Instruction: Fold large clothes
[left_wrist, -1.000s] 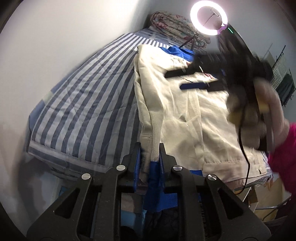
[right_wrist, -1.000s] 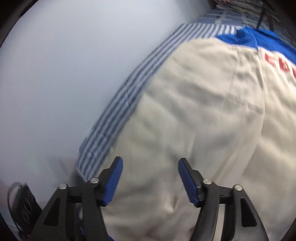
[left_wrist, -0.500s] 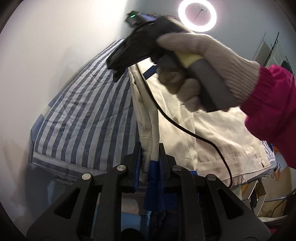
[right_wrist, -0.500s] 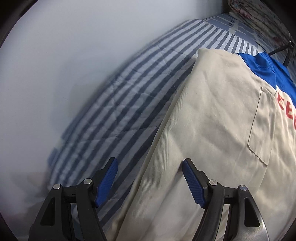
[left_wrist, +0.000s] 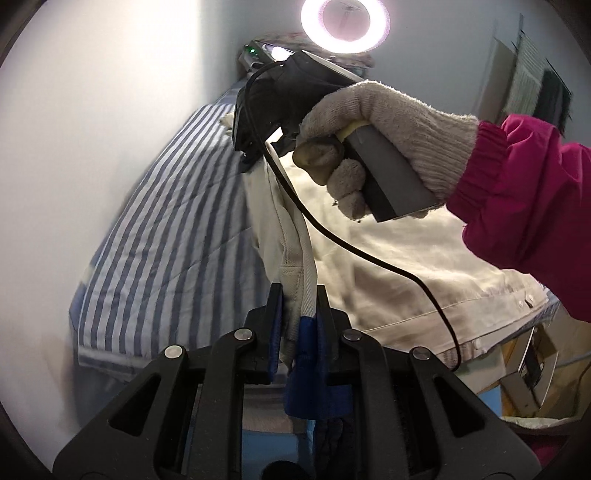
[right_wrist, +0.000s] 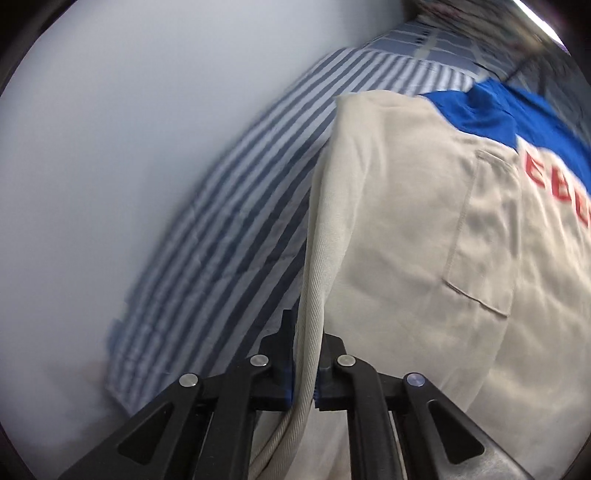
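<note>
You are clenching the left gripper (left_wrist: 298, 314) on the jacket's (right_wrist: 406, 229) cuff; the right gripper (right_wrist: 305, 354), just closing, is pinching its sleeve edge at twelve o'clock.

Cream jacket (right_wrist: 424, 229) with blue yoke and red lettering; blue-and-white striped sheet (left_wrist: 166, 236); magenta sleeve (left_wrist: 524, 199).

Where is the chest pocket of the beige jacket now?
In the right wrist view the chest pocket lies right of centre on the beige jacket, just below the blue collar and left of the red lettering.

Cream jacket (right_wrist: 424, 229) with blue collar (right_wrist: 491, 110), red lettering and chest pocket, spread flat on the striped bed (right_wrist: 236, 221), its bed-side edge pinched up.
</note>
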